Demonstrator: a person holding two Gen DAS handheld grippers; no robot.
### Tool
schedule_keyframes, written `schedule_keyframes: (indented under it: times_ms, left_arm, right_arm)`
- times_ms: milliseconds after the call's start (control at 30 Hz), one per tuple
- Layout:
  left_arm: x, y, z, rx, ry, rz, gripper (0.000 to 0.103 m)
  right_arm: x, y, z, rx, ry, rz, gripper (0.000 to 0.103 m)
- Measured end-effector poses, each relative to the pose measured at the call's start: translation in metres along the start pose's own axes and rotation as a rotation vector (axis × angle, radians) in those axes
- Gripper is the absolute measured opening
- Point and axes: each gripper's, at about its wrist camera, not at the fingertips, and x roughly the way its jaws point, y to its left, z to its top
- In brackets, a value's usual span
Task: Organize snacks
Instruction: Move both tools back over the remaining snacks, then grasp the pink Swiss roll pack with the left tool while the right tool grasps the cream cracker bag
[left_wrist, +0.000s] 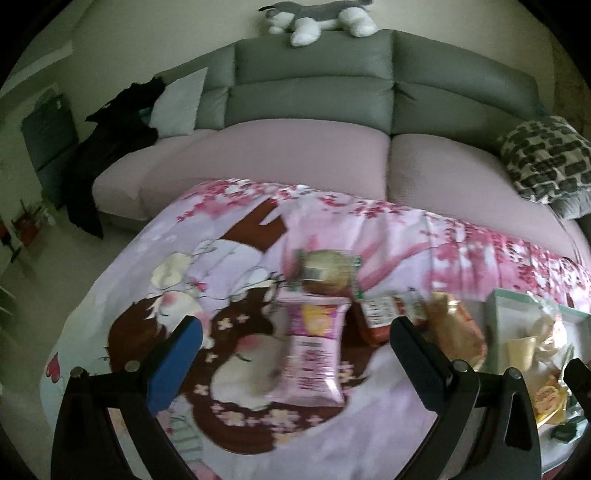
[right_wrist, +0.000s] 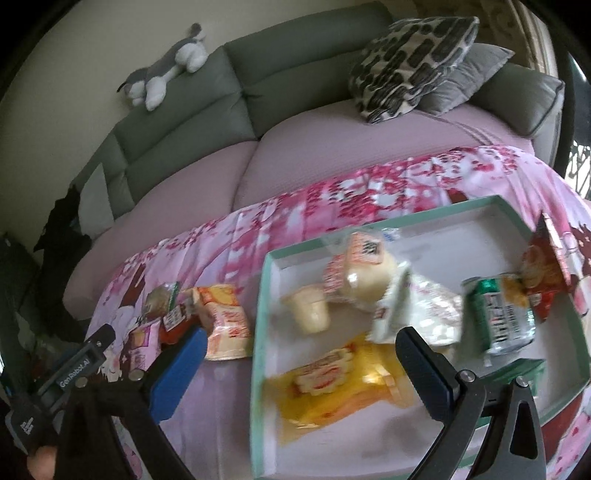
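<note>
Two tongs: both spread wide with nothing between the fingers.
Sofa (left_wrist: 314, 155): grey back, pale pink seat, behind the surface.
Surface (left_wrist: 229, 417): draped in a pink cartoon-print cloth with blossom pattern.
Box (right_wrist: 264, 295): shallow, mint-green rim, white floor, on the right part of the cloth.
Patterned cushion (right_wrist: 410, 62): on the sofa seat at right.
Plush dog (right_wrist: 166, 70): lying on top of the sofa back.
Left tongs (left_wrist: 295, 332): released, hovering over the pink packet (left_wrist: 314, 354), not touching it.
Right tongs (right_wrist: 299, 350): released, poised above the box's near-left part, over the yellow packet (right_wrist: 332, 384).
Snacks outside the box: pink packet, a round bun in clear wrap (left_wrist: 325, 273) beyond it, a red packet (left_wrist: 376, 317) and an orange packet (left_wrist: 458, 332) to its right.
Snacks inside the box: yellow packet, a small pudding cup (right_wrist: 310, 310), a wrapped bread (right_wrist: 365, 269), a green can (right_wrist: 502, 317), a red chip bag (right_wrist: 543, 269) leaning on the far-right rim.
</note>
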Motion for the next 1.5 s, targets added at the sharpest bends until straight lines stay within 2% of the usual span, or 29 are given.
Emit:
schedule_keyframes:
  times_ms: [333, 700, 900, 1067, 1133, 1200, 1333, 1400, 1500]
  left_arm:
    - [0.021, 0.066, -0.005, -0.130, 0.049, 0.035, 0.101]
    - [0.036, 0.106, -0.013, -0.200, 0.099, 0.033, 0.101]
    - [0.050, 0.105, -0.017, -0.227, 0.142, -0.028, 0.101]
    - [0.064, 0.094, -0.018, -0.244, 0.185, -0.092, 0.101]
    - [0.067, 0.088, -0.016, -0.249, 0.190, -0.119, 0.101]
    - [0.069, 0.083, -0.014, -0.253, 0.192, -0.142, 0.101]
    - [0.076, 0.068, -0.011, -0.243, 0.216, -0.181, 0.101]
    - [0.079, 0.059, -0.011, -0.230, 0.222, -0.193, 0.101]
    - [0.083, 0.046, -0.011, -0.198, 0.230, -0.214, 0.101]
  right_arm:
    - [0.020, 0.048, -0.015, -0.071, 0.035, 0.033, 0.103]
    - [0.040, 0.091, -0.033, -0.116, 0.087, 0.113, 0.103]
    - [0.051, 0.106, -0.038, -0.185, 0.083, 0.084, 0.103]
    - [0.060, 0.106, -0.033, -0.219, 0.055, -0.008, 0.102]
    - [0.063, 0.101, -0.030, -0.212, 0.050, -0.021, 0.099]
    - [0.066, 0.100, -0.027, -0.208, 0.052, -0.025, 0.089]
    - [0.073, 0.097, -0.023, -0.212, 0.066, -0.035, 0.078]
    - [0.076, 0.097, -0.022, -0.210, 0.073, -0.026, 0.069]
    - [0.082, 0.097, -0.018, -0.212, 0.085, -0.031, 0.064]
